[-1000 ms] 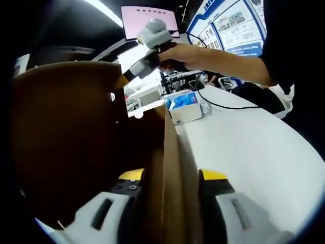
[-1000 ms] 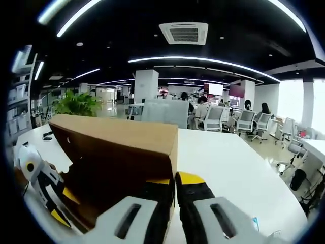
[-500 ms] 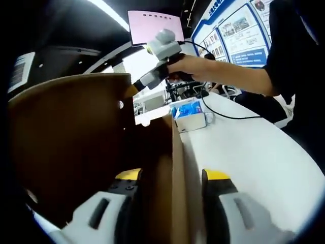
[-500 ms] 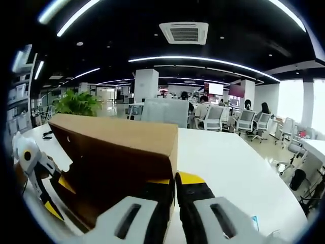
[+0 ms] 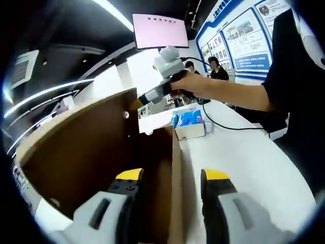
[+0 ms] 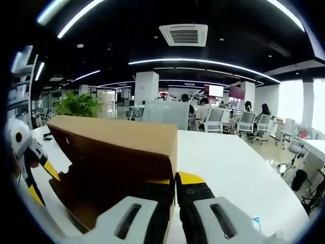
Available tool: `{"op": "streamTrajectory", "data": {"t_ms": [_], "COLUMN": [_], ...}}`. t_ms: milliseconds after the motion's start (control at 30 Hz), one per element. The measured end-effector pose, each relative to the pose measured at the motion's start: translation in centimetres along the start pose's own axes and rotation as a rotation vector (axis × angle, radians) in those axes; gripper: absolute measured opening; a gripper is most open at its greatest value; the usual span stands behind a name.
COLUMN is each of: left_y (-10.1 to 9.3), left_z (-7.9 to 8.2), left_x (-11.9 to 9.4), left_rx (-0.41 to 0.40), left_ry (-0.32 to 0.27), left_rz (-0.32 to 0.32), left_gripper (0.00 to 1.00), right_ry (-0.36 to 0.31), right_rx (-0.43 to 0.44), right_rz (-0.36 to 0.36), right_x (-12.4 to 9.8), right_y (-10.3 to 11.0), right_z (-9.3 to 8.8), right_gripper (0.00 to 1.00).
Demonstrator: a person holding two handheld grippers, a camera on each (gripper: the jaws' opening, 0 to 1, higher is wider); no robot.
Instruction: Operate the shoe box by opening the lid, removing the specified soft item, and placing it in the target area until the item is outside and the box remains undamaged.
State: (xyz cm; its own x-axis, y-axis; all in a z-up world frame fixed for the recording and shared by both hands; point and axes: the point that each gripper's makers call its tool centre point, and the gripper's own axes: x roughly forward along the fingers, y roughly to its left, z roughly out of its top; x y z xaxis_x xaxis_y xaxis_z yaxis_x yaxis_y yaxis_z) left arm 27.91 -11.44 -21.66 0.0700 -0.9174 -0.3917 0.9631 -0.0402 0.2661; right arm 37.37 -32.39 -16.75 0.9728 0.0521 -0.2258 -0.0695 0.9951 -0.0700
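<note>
1. Two tools work the shoe box (image 5: pixel 96 168) together, one on the lid and one at the box wall, so the cardboard can be opened without the box sliding or tearing.

2. Right tool (image 6: pixel 168 203): in the right gripper view its jaws are pressed together on the lid (image 6: pixel 122 137), at the lid's free edge. In the left gripper view the same tool (image 5: pixel 152 94), held in the person's hand (image 5: pixel 188 84), pinches the lid's upper corner. This hold looks meant to swing the lid up and keep it raised.

3. Left tool (image 5: pixel 170 203): its jaws stand apart, straddling the upright side wall (image 5: pixel 170 173) of the box. Whether they touch the cardboard I cannot tell; it looks like a steadying position.

4. The box sits on the white tabletop (image 5: pixel 244 168), with the lid tilted well up and the inside open to view.

5. The soft item cannot be made out; the interior is dark brown and shadowed, so it is presumably still inside.

6. A small blue-and-white carton (image 5: pixel 189 122) lies farther along the tabletop, apart from the shoe box.
</note>
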Motion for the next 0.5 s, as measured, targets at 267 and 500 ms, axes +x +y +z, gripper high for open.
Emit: {"op": "streamTrajectory", "data": {"t_ms": [267, 500], "left_y": [-0.3, 0.5], "left_z": [2.9, 6.2], "left_x": [-3.1, -4.7], "left_rx": [0.014, 0.020], "left_ry": [0.002, -0.003], "left_rz": [0.040, 0.033], "left_gripper": [0.43, 0.43], "right_ry": [-0.013, -0.022], "right_rx": [0.014, 0.017], "right_rz": [0.018, 0.030], "right_x": [-0.2, -0.2], "right_y": [-0.1, -0.2], "right_z": [-0.2, -0.2], "right_gripper": [0.01, 0.02]}}
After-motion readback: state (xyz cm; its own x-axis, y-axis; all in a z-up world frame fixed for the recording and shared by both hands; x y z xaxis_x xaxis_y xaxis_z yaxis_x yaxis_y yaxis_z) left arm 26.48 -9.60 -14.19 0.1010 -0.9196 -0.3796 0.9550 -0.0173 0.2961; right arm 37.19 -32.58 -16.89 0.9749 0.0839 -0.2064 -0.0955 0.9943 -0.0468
